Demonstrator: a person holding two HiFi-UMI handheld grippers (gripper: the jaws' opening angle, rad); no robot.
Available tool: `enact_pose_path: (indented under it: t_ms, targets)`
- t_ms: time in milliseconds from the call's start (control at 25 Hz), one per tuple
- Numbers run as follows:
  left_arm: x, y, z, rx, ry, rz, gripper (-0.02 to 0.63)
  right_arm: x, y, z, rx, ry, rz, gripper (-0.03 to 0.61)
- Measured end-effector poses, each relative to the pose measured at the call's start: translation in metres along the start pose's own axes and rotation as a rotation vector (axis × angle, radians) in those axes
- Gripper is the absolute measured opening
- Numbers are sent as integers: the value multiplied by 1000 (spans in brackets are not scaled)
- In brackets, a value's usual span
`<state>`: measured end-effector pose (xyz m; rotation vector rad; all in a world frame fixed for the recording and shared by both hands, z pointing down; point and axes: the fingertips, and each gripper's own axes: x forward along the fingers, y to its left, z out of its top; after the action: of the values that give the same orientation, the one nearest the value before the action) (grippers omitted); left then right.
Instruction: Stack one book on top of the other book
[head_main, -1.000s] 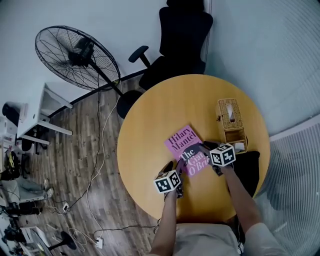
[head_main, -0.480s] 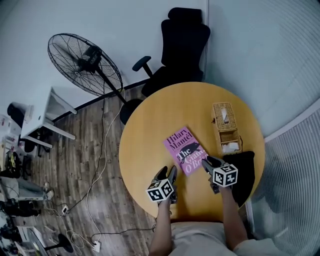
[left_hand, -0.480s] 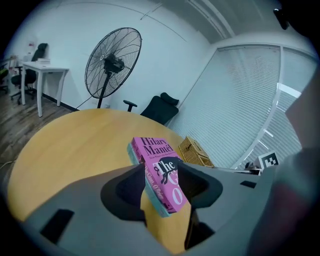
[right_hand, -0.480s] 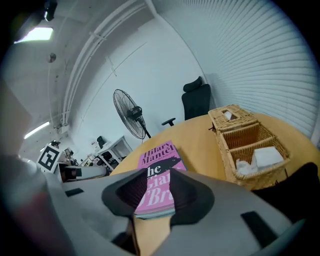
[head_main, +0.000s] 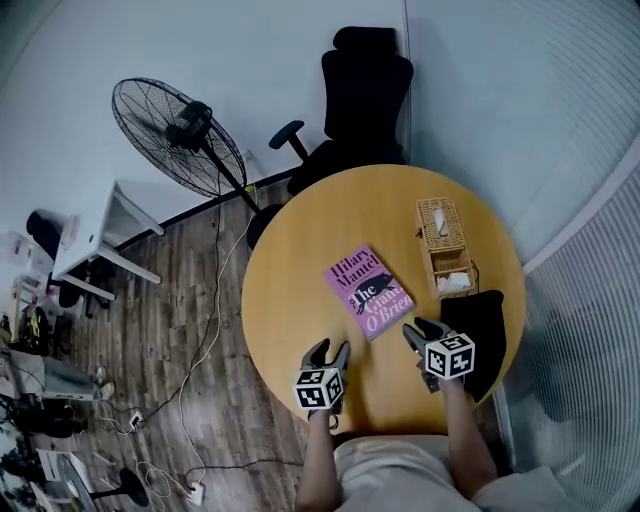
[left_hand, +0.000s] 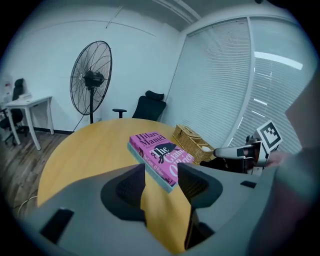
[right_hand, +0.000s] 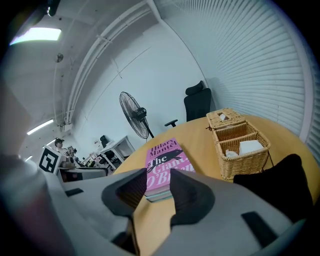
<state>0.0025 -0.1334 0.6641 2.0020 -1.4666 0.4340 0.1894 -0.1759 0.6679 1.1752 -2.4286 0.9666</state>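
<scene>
Your left gripper (head_main: 330, 348) and right gripper (head_main: 417, 328) hung released and empty above the near edge of the round surface (head_main: 300, 270), both clear of the books. The pink book (head_main: 368, 291) lay flat on a teal book (left_hand: 150, 167), the pair stacked near the basket (head_main: 446, 246), to its left and apart from it. A black cloth (head_main: 480, 335) lay just on the basket's near side. Your right gripper was beside that cloth, your left farther left of the basket.
</scene>
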Motion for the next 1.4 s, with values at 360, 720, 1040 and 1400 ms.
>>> enact_pose_path:
  t_ms: [360,720,1040,1400]
  targets:
    - [-14,-19,-11,23,-32,-9,218,-15,16,-14,-57,-4,35,153]
    - [-22,-23,-4,51,-50,-15,218,-22,24,-11,-104,-14,25,158]
    - [-19,-28,-10,42,-52,-32,216,-30,18,-15,-131,-16,-2,158]
    - [-21,-19,-19,15,-41,10,159,-25,22,-25,-173,17,3,80]
